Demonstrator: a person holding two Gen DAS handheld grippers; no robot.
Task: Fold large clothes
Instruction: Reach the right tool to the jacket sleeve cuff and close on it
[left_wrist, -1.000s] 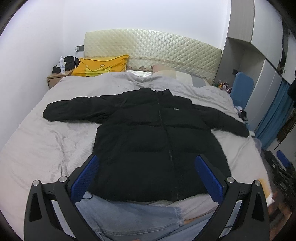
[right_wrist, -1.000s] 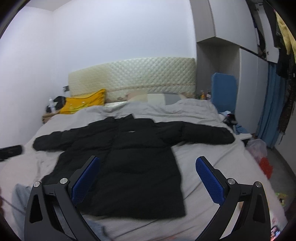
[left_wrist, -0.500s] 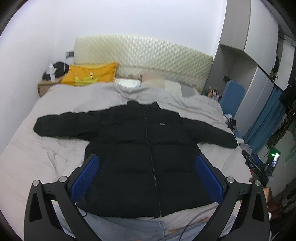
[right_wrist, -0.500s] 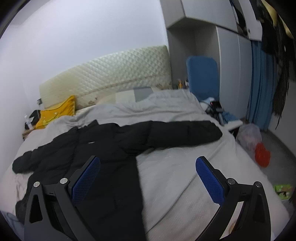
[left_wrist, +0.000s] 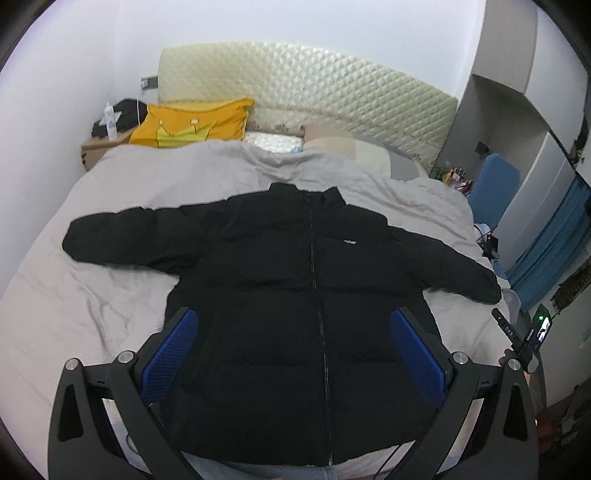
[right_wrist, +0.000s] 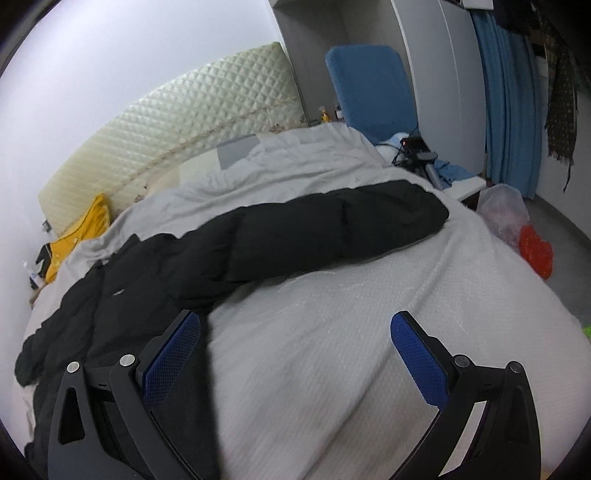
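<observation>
Your left gripper (left_wrist: 293, 354) hangs over the near hem of the puffy black jacket (left_wrist: 314, 295) with its blue ribbed pads spread wide and nothing between them; the quilted coat lies zipped and flat on the wrinkled grey bedspread (left_wrist: 92, 295), both sleeves stretched out sideways. Your right gripper (right_wrist: 295, 354) is likewise spread and empty above bare, bumpy-weave cover, the jacket's right sleeve (right_wrist: 332, 225) lying just beyond it, its cuff near the bed's right edge.
</observation>
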